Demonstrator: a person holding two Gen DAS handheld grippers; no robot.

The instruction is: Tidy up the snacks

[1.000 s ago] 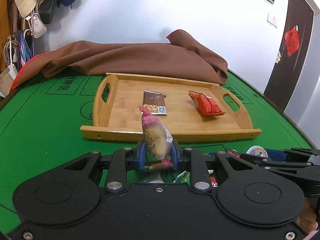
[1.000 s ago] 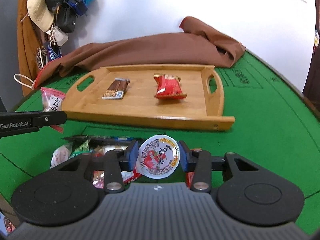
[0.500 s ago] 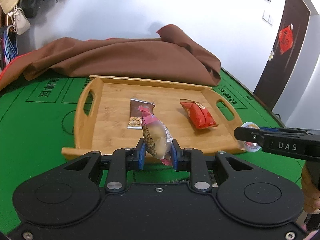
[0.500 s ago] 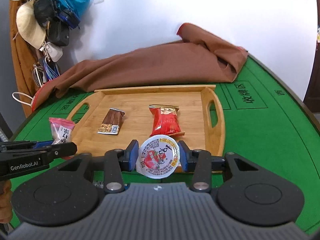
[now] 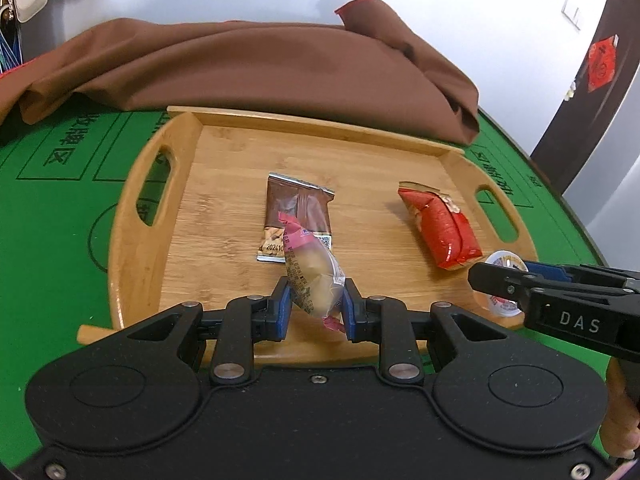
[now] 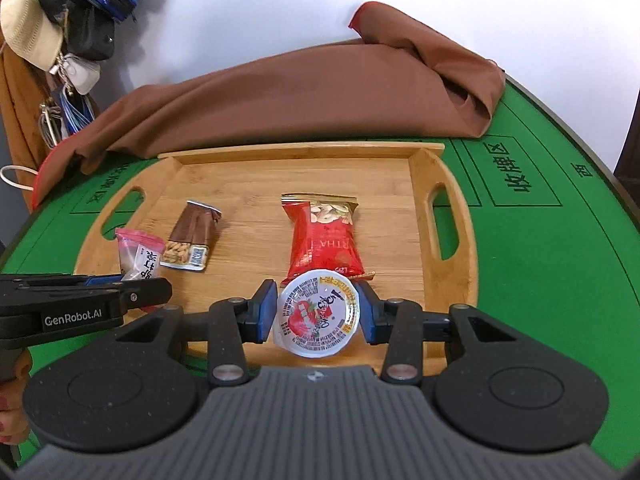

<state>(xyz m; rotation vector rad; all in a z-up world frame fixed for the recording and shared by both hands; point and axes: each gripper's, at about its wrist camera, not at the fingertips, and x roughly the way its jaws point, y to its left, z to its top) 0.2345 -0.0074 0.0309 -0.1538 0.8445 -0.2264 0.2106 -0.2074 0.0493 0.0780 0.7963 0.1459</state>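
Note:
My left gripper is shut on a clear pink-topped pastry packet and holds it over the front part of the wooden tray. My right gripper is shut on a round jelly cup with a printed lid, over the tray's front right. A brown snack bar and a red nut packet lie on the tray. In the right wrist view the tray, bar, red packet, pastry packet and left gripper show.
The tray rests on a green felt table. A crumpled brown cloth lies behind the tray. Bags and hats hang at the far left. A dark door stands at the right.
Both grippers have moved forward with their snacks, from above the table's front to over the tray. The loose snack pile at the front has dropped out of view.

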